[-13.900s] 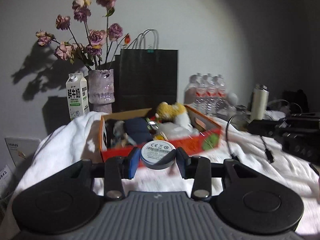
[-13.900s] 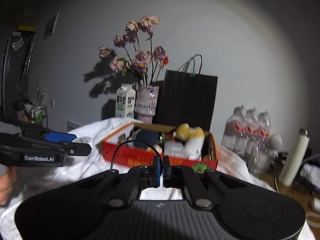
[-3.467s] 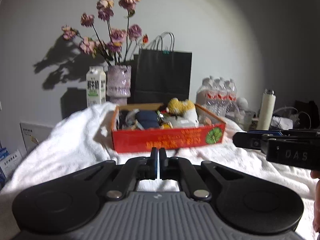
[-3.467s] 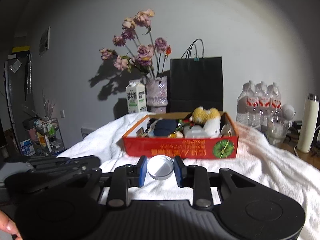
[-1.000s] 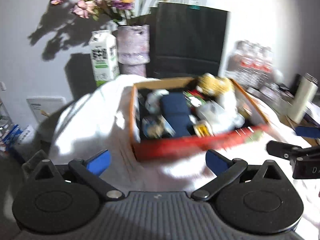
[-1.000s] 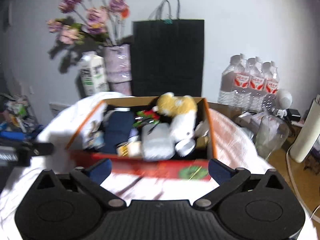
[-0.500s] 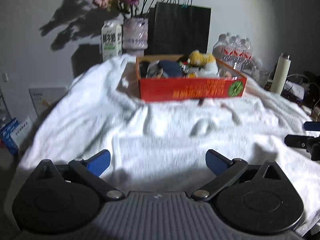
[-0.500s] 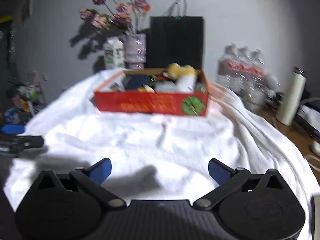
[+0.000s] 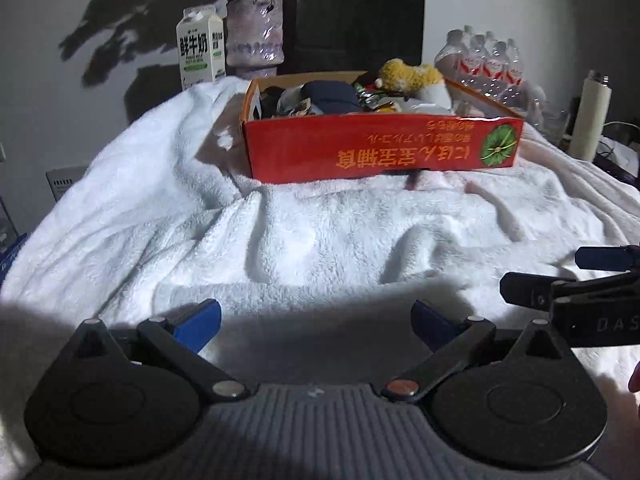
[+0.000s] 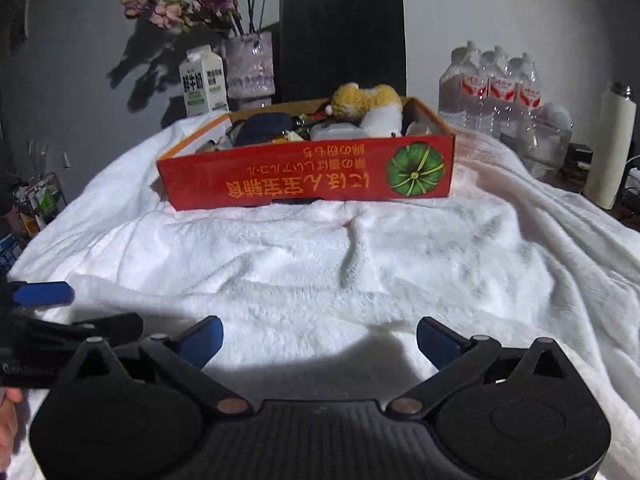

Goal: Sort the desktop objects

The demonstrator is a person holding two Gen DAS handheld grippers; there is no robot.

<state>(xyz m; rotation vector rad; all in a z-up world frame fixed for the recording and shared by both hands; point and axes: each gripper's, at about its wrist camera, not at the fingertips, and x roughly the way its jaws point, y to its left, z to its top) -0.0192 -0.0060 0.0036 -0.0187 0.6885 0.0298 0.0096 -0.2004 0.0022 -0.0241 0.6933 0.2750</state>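
A red cardboard box [image 9: 380, 148] [image 10: 308, 180] stands at the far side of a white fluffy blanket [image 9: 320, 236] [image 10: 360, 264]. It holds several items: a yellow-and-white plush toy [image 9: 412, 76] [image 10: 370, 106], a dark blue pouch [image 9: 330, 96] [image 10: 264, 126] and smaller things. My left gripper [image 9: 316, 322] is wide open and empty, low over the near blanket. My right gripper [image 10: 320, 340] is also wide open and empty. Each gripper shows at the edge of the other's view: the right gripper [image 9: 576, 288], the left gripper [image 10: 60, 316].
Behind the box stand a milk carton [image 9: 199, 52] [image 10: 203, 82], a vase of dried flowers [image 9: 255, 32] [image 10: 250, 64] and a black paper bag [image 9: 360, 16] [image 10: 342, 40]. Water bottles [image 9: 486, 64] [image 10: 496, 88] and a white flask [image 9: 591, 116] [image 10: 610, 144] are at the right.
Both grippers pulled back from above the box to low over the near blanket and have settled; both stay wide open. Before that the right one held a white round item.
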